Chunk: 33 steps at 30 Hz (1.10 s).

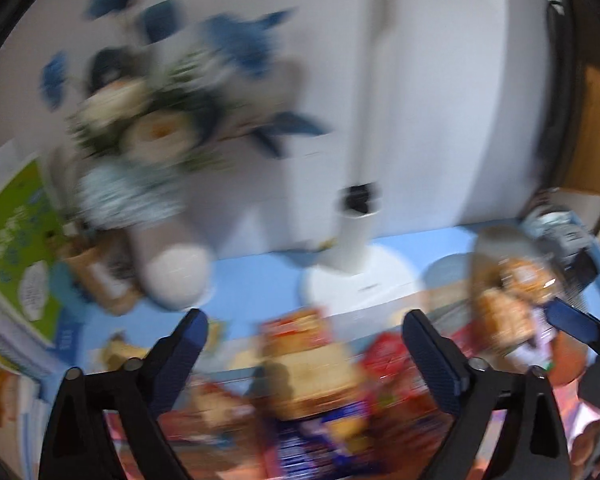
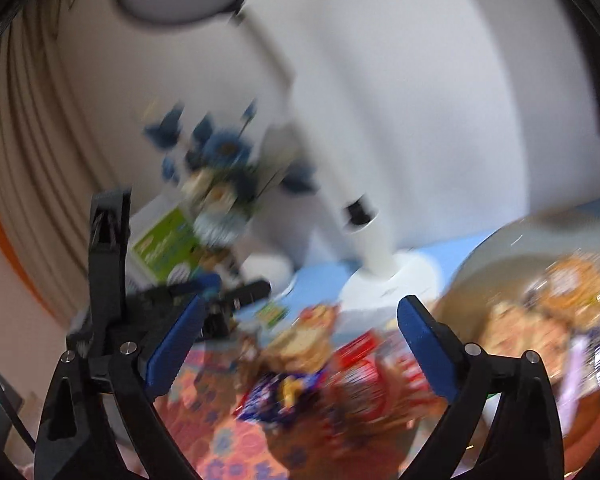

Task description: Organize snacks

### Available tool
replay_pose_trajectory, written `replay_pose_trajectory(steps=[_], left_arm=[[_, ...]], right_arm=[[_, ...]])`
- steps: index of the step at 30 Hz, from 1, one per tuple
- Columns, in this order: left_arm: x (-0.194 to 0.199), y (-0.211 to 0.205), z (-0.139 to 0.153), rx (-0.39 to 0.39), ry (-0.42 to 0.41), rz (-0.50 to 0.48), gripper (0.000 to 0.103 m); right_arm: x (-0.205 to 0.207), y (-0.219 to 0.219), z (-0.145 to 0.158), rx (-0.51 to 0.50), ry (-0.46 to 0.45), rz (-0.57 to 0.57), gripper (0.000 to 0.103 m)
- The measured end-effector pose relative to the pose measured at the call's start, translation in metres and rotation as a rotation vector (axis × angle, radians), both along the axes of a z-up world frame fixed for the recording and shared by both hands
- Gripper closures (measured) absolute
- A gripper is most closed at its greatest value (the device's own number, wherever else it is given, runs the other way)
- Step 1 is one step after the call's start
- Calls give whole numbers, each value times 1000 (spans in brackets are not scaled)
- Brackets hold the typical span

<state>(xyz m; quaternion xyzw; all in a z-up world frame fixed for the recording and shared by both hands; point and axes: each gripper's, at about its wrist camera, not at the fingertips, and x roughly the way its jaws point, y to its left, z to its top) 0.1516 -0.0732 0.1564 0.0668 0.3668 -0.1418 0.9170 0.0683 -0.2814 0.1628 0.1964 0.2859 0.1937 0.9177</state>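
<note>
Both views are heavily smeared by motion, so labels cannot be read. The left gripper [image 1: 305, 328] has its fingers spread wide and released, with nothing pressed between them; a heap of snack packets [image 1: 316, 392] lies in the gap below the fingers, on a patterned orange cloth [image 1: 580, 420]. The right gripper [image 2: 298, 320] is likewise spread and grasping nothing, with the same packets under and between its fingers. Past the right finger of each stands a clear round tub [image 2: 540, 280] filled with more snacks. Beyond the fingertips the blue worktop [image 1: 252, 280] carries a white lamp base [image 1: 360, 280], and past the left finger a vase of blue flowers [image 1: 148, 128] beside a green book [image 1: 16, 240].
</note>
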Motion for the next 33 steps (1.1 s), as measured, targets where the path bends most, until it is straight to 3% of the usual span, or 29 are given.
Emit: replay_pose_trajectory(steps=[4,9,11,13,16,17,20,33], left_arm=[[8,47,-23,-3,44,64,4],[11,65,-73,-34,118,76,4],[14,66,-95,-29,162,70,4],[15,67,-113,-28,189,47,4],[13,70,-156,3,202,52,0],[10,69,-154,8,169,57,0],[8,65,-158,34,180,63,0],[4,66,-157,21,182,65,0]], right_arm=[[-2,52,-24,-39,21,47,3],[8,109,-76,-123,138,97,3],[10,125,-93,-182,134,80,3],[15,138,-110,-304,156,35,1],[28,147,-142,-427,268,9,0],[31,152,-146,-463,291,15,0],[31,159,-149,-505,300,46,0],[31,157,-149,-502,299,51,0]])
